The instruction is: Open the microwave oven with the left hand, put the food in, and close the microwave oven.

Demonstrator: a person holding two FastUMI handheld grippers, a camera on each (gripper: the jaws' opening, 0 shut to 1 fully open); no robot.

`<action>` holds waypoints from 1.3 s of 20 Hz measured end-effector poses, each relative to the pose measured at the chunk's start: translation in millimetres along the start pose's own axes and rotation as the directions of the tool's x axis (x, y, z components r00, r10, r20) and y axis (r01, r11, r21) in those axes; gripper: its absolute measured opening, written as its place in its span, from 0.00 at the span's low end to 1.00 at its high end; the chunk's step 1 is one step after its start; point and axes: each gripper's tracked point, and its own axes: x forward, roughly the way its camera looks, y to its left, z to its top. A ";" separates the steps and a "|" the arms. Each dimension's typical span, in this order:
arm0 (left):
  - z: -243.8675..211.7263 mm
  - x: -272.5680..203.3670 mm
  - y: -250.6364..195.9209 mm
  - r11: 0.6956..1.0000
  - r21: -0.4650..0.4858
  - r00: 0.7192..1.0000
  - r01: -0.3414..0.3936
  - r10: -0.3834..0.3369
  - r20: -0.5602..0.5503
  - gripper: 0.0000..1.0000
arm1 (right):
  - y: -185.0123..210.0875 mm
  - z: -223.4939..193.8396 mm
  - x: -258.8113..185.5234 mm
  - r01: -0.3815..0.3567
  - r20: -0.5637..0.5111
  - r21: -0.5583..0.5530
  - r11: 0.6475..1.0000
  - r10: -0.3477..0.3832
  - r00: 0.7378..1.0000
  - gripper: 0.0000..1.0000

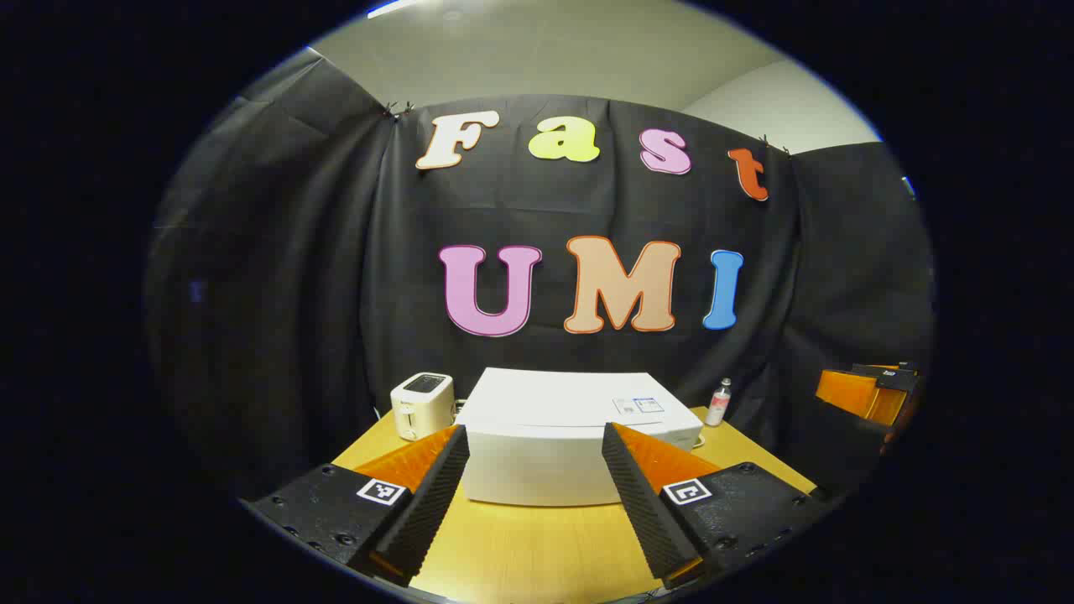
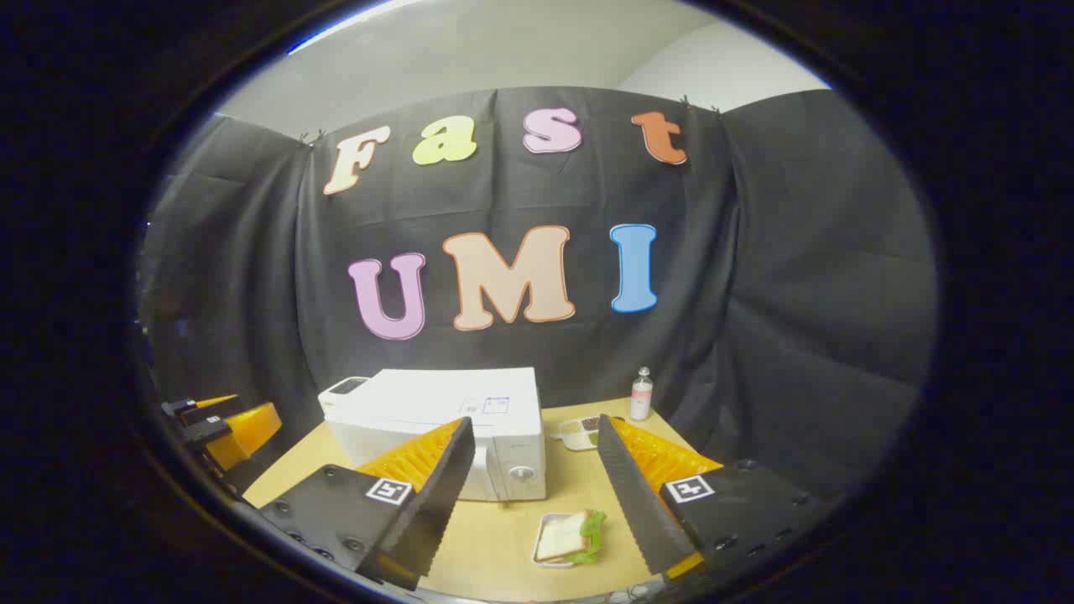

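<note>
Closed white box-shaped microwave oven (image 2: 440, 419) on the wooden surface (image 2: 495, 545), sandwich in a small white tray (image 2: 568, 538) just before it, both grippers' fingers (image 1: 436, 495) (image 2: 625, 495) spread, gripping nothing.

We see the left gripper (image 1: 534, 495) held above the near part of a wooden counter (image 1: 537, 545), its two fingers (image 1: 432, 495) spread wide apart with nothing between them. Straight ahead, framed by the fingers, stands a white microwave (image 1: 558, 436) on the counter, its door closed; a small label sits on its top near the right corner. Just left of the microwave stands a white toaster (image 1: 422, 404), close beside it. To the right of the microwave, near the counter's far edge, stands a small clear bottle (image 1: 718, 403), upright. At the far right edge we see the right gripper (image 1: 873, 390), held off the counter, well apart from the microwave.
</note>
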 end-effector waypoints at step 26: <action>-71.2 31.8 -50.6 1.000 0.005 0.974 0.000 0.001 -0.227 0.96 | -50.4 -37.0 28.2 -0.012 -0.123 0.029 1.000 0.016 0.992 0.94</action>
